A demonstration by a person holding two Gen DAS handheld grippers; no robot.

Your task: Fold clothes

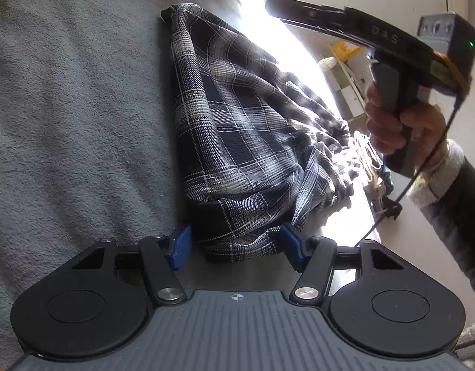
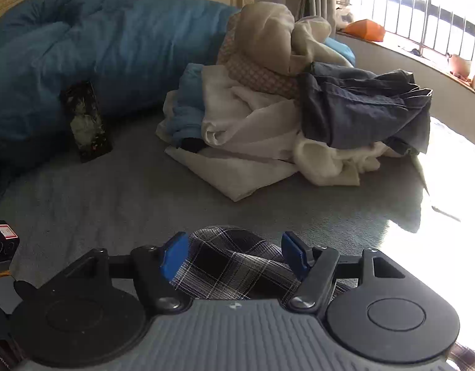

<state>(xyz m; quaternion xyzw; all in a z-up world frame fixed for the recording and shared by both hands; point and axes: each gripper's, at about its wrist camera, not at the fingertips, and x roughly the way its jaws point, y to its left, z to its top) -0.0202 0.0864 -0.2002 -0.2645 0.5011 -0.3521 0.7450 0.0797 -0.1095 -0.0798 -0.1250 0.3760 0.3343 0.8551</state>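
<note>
Plaid garment [image 1: 237, 130] lies lengthwise on grey bed cover [image 1: 67, 123], half folded, long edge straight, likely squared for next fold. Left hand-held gripper [image 1: 236, 244]: jaws apart, near end of garment between pads, not pinched. Right hand-held gripper [image 2: 234, 256]: jaws apart, plaid cloth bunched between pads, grip not evident. Unfolded laundry pile [image 2: 283, 117] waits well apart, near window.

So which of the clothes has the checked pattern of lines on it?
The dark navy plaid cloth with white lines, lying alone on the grey blanket. The heaped white sheets and grey-blue garment are plain.
</note>
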